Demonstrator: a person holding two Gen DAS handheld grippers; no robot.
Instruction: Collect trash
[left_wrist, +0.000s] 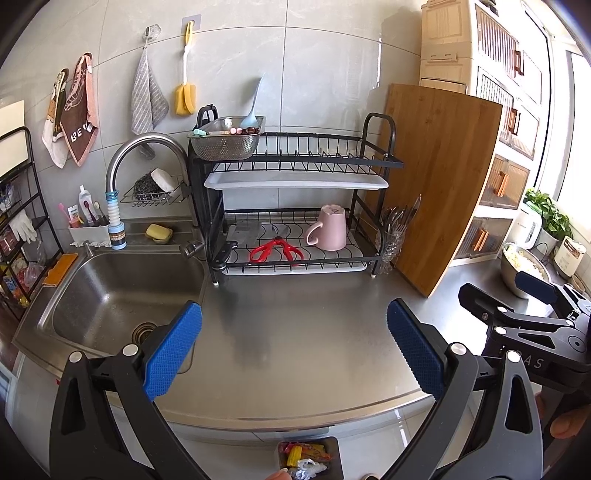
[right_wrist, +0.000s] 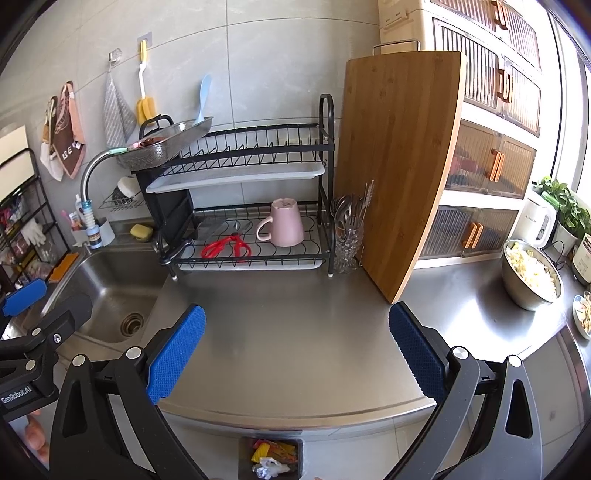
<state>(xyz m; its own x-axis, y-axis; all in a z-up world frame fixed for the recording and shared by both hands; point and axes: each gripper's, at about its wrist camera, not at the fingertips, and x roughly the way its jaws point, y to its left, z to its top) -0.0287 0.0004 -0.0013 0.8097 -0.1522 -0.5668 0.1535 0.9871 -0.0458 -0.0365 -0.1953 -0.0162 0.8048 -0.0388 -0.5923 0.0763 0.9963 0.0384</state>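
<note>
A small grey bin (left_wrist: 334, 446) (right_wrist: 299, 448) stands on the floor below the counter's front edge. It holds crumpled wrappers (left_wrist: 306, 456) (right_wrist: 273, 456), red, yellow and white. My left gripper (left_wrist: 293, 349) hangs open above the steel counter (left_wrist: 295, 332), nothing between its blue pads (left_wrist: 173, 354). My right gripper (right_wrist: 297, 350) is open too, over the same counter (right_wrist: 295, 325), beside the left one. Each gripper shows at the edge of the other's view: the right gripper (left_wrist: 532, 306) and the left gripper (right_wrist: 29, 314).
A sink (left_wrist: 110, 295) lies to the left. A black dish rack (left_wrist: 295, 206) holds a pink mug (left_wrist: 328, 227), red scissors (left_wrist: 275, 251) and a knife. A bamboo cutting board (left_wrist: 432, 177) leans on the wall. A steel bowl of food (right_wrist: 532, 277) sits at the right.
</note>
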